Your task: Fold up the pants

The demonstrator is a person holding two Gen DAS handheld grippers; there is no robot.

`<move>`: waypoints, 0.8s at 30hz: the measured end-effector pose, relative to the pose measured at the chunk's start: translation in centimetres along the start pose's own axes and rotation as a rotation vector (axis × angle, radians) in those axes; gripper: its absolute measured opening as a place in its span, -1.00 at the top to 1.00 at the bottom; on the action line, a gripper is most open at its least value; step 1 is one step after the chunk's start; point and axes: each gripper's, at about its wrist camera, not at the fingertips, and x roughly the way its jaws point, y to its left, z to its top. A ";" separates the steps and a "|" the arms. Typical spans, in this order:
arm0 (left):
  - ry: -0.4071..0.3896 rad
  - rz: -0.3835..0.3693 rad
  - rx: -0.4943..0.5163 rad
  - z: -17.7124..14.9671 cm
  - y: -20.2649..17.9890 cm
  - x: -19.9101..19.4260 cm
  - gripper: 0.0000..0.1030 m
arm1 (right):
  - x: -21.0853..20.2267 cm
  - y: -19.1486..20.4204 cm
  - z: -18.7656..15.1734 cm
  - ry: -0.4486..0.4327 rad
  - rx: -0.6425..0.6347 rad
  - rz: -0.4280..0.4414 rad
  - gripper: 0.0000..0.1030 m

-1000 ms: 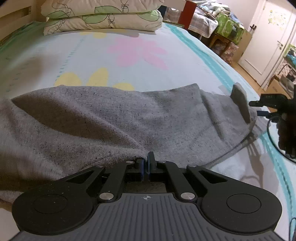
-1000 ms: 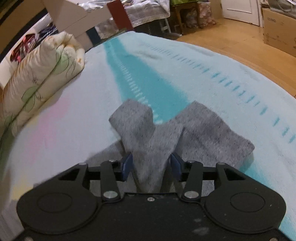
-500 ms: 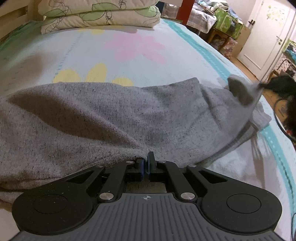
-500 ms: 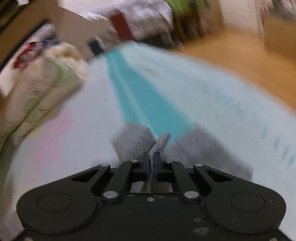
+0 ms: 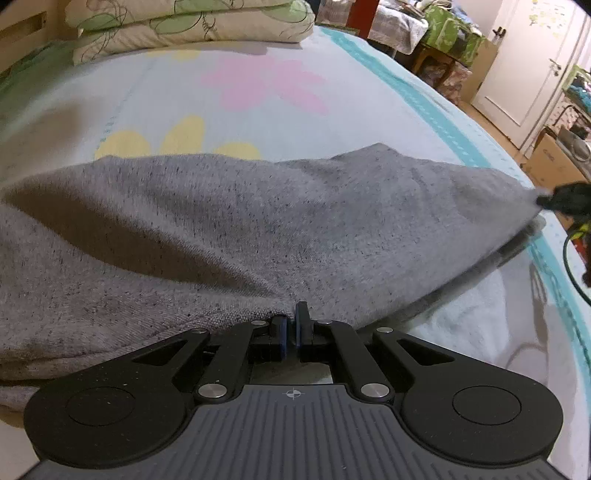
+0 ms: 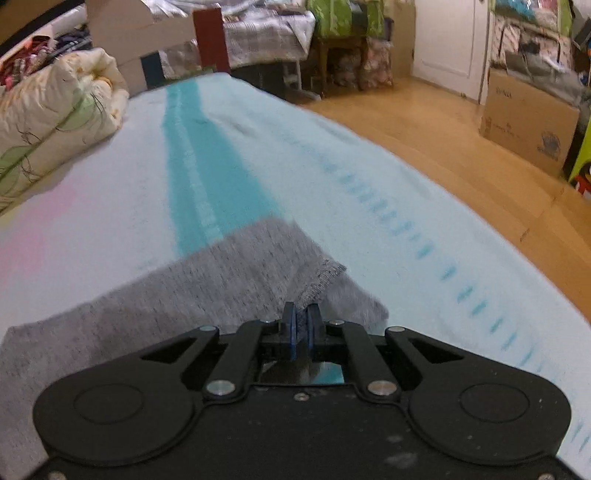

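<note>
left gripper (image 5: 290,325) clamped on near edge of grey pants (image 5: 258,229) | right gripper (image 6: 301,325) pinched on a hem corner, cloth lifted off the sheet there | pants stretched between the two, spread across the bed (image 5: 258,96) | pillows (image 5: 184,18) at far end

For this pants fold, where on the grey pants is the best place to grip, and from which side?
Grip the grey pants at their outer edges, coming in low from the near side. The left gripper and right gripper each pinch an edge there, so the cloth hangs taut between them.
</note>
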 end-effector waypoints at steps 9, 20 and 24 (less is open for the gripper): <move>0.043 -0.006 0.007 -0.2 0.4 0.9 0.92 | 0.7 -1.2 -2.6 0.079 -0.002 -0.052 0.88; 0.084 -0.008 -0.018 -0.1 0.2 0.5 0.86 | 2.0 -0.1 -2.4 0.120 -0.075 -0.139 0.31; 0.072 -0.011 -0.026 -0.1 0.2 0.0 0.81 | 0.6 0.6 -1.8 0.035 -0.090 -0.186 0.30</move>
